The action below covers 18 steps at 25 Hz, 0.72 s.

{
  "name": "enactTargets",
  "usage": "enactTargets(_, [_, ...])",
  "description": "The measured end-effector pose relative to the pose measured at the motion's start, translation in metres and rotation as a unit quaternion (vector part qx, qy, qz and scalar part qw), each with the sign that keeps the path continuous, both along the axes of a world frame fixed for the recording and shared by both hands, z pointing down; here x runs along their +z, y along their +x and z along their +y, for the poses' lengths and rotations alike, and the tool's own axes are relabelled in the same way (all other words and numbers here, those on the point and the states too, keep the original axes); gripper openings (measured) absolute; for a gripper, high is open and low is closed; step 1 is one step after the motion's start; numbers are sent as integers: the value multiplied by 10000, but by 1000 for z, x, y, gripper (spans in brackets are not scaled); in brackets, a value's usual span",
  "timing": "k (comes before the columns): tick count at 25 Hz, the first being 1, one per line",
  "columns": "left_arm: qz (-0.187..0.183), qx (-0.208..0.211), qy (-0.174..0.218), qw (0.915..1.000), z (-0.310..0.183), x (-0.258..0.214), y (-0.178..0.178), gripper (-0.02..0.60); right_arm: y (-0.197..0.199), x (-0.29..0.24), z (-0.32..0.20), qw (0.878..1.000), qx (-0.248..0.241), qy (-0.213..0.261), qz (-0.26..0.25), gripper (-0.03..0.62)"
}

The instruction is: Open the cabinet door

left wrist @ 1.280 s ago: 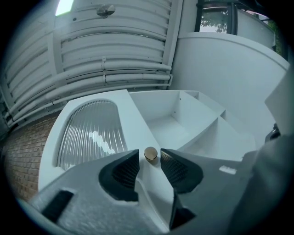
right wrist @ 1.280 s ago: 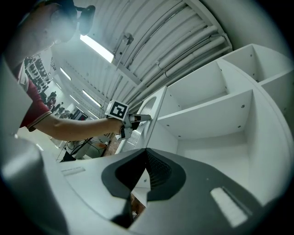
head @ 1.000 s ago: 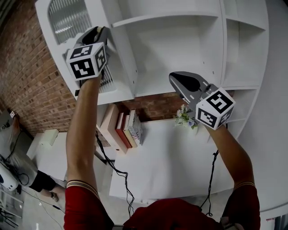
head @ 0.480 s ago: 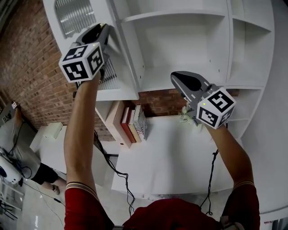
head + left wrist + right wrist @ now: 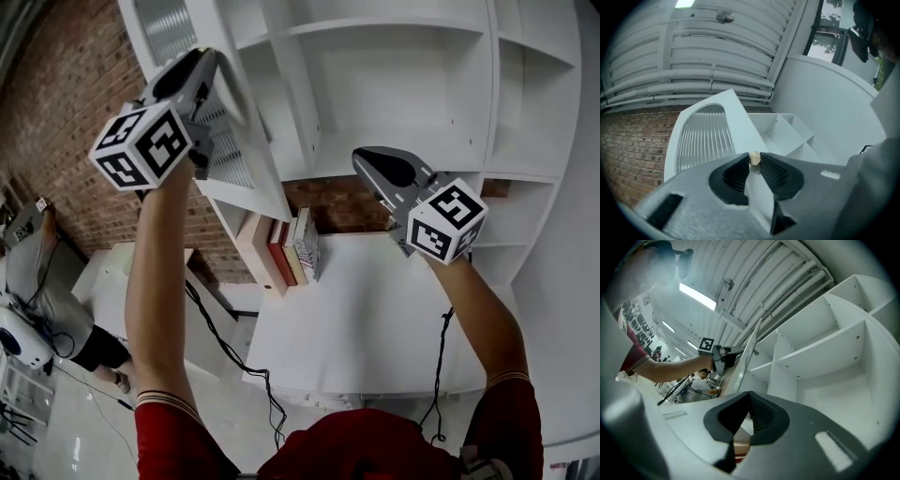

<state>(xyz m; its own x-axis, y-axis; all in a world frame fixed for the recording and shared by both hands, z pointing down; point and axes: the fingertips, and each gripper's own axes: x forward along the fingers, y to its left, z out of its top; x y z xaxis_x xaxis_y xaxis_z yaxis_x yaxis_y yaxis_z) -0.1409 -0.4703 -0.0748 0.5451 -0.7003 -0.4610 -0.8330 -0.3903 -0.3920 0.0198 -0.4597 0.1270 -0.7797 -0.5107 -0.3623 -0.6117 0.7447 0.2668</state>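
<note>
The white cabinet door (image 5: 246, 141) with a ribbed glass panel (image 5: 167, 26) stands partly swung out from the white shelf unit (image 5: 394, 84). My left gripper (image 5: 208, 64) is up at the door's free edge. In the left gripper view its pads are shut on the small brass knob (image 5: 754, 159), with the door (image 5: 736, 117) running away behind it. My right gripper (image 5: 366, 161) hangs in front of the open shelves, touching nothing. Its jaws (image 5: 750, 394) are shut and hold nothing. The right gripper view shows the door (image 5: 749, 350) edge-on, with the left gripper (image 5: 727, 352) at it.
Several books (image 5: 286, 248) stand on the white desk (image 5: 375, 319) below the shelves. A brick wall (image 5: 66, 103) runs on the left. Black cables (image 5: 234, 361) hang off the desk's near edge. A person (image 5: 56, 314) sits low at the left by other equipment.
The left gripper has pulled to the left with the knob, and the door has swung further out from the shelf unit. The right gripper has shifted only slightly.
</note>
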Motion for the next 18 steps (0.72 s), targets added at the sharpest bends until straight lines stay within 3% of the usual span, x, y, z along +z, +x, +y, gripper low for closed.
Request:
enactTargets(10, [378, 375, 66, 9986, 58, -3, -55, 84, -35, -7, 17, 9998, -218, 16, -5, 12])
enactTargets(18, [671, 236, 251, 9972, 93, 0, -116, 91, -77, 2, 22, 9988, -483, -23, 44, 12])
